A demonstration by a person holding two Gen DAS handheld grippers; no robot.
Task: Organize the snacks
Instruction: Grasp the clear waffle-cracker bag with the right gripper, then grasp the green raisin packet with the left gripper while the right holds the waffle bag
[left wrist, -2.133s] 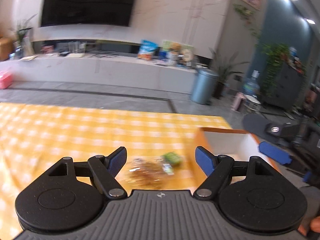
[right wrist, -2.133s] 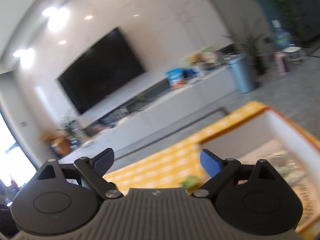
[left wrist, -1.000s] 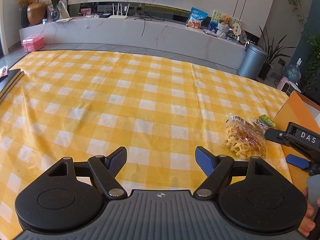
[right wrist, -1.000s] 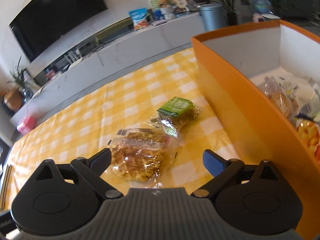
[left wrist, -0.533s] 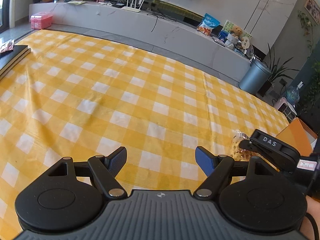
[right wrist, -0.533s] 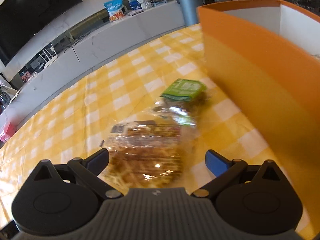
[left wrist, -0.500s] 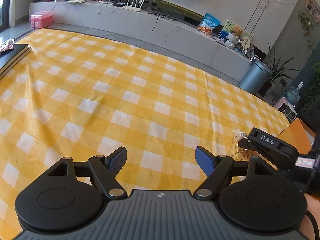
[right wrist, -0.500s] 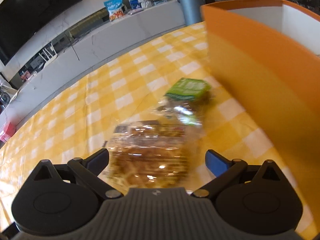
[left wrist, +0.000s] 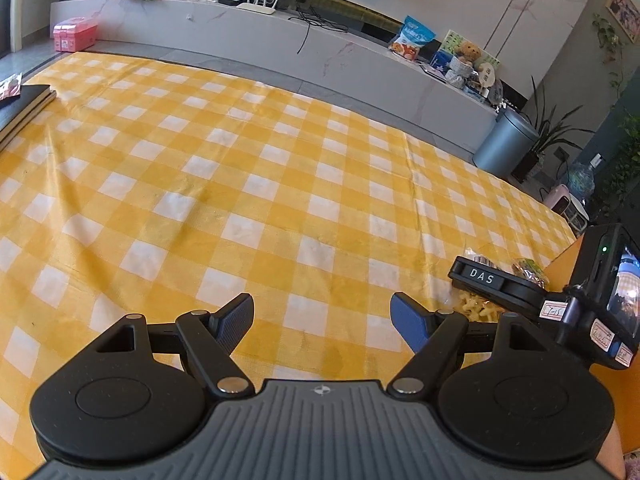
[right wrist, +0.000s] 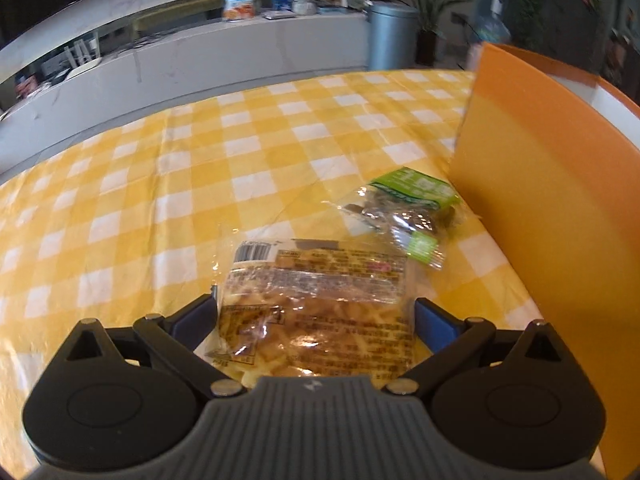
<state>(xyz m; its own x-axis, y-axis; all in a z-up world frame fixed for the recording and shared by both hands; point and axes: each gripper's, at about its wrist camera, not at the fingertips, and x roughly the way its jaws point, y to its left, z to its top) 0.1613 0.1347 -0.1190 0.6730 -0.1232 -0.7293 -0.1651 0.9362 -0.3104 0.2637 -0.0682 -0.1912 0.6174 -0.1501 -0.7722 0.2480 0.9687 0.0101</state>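
A clear bag of yellow crackers [right wrist: 316, 300] lies on the yellow checked tablecloth [right wrist: 180, 184]. My right gripper [right wrist: 316, 320] is low over it, open, with a blue pad on either side of the bag and neither visibly pressing it. Just beyond lies a small green-labelled packet [right wrist: 408, 208], next to the orange box [right wrist: 540, 208]. My left gripper [left wrist: 322, 316] is open over bare cloth, nothing between its fingers. In the left wrist view the right gripper's black finger [left wrist: 480, 278] covers most of the cracker bag [left wrist: 476, 308], with the green packet [left wrist: 528, 268] behind.
The orange box's corner [left wrist: 568, 256] shows at the right edge. Dark books [left wrist: 20, 100] lie at the cloth's far left. Beyond the table are a long white ledge with a pink case [left wrist: 74, 36] and snack bags [left wrist: 412, 38], and a grey bin [left wrist: 504, 148].
My right gripper has come down and forward, so the cracker bag now lies between its fingers. The left gripper swung a little, then held still, staying open.
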